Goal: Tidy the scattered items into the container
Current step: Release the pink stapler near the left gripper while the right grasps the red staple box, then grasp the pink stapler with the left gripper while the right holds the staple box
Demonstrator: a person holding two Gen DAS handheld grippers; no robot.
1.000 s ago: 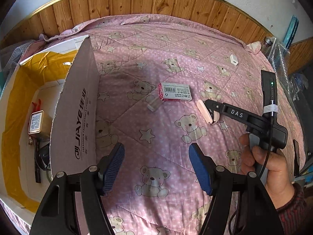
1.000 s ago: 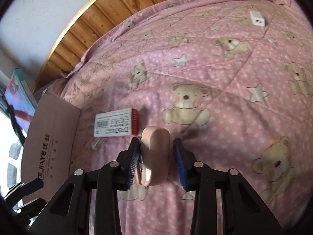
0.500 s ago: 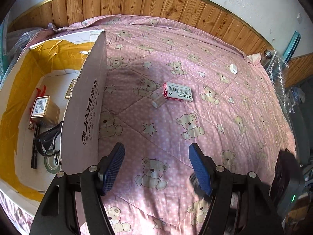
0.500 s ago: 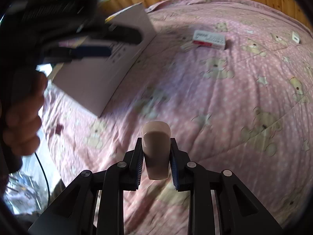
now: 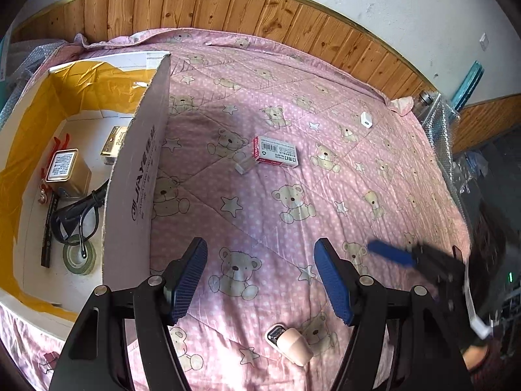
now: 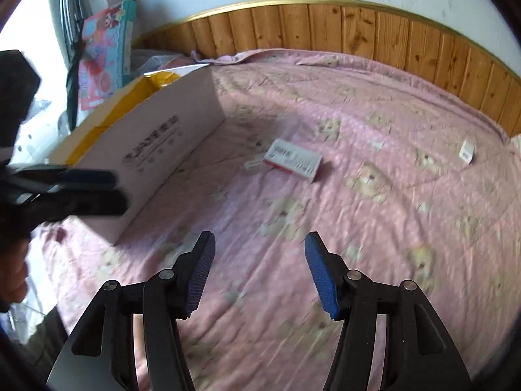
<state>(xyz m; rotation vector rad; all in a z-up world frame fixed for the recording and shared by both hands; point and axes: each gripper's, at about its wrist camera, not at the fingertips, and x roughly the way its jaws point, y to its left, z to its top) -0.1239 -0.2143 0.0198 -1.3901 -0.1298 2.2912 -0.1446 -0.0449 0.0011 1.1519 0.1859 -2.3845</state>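
On the pink bear-print bed (image 5: pixel 325 169), a cardboard box (image 5: pixel 136 176) stands open-topped at the left edge, already holding a tin (image 5: pixel 65 171), a tape roll (image 5: pixel 79 255) and a black cable (image 5: pixel 78 211). Both claws are released and carry nothing: the left claw (image 5: pixel 260 280) hovers with its blue pads wide apart beside the box wall, and the right claw (image 6: pixel 259 270) hangs equally spread over bare quilt, its view smeared by motion. A small beige item with a metal end (image 5: pixel 289 342) lies loose on the quilt just below the left claw, outside the box, so it is not yet tidied. Farther off lie a red-and-white carton (image 5: pixel 276 156), a clear little piece (image 5: pixel 244 165) touching its left end, and a white plug (image 5: pixel 366 120) well apart near the far side. Judging by this layout, the beige item is the likeliest next pick, being closest to both the left claw and the box.
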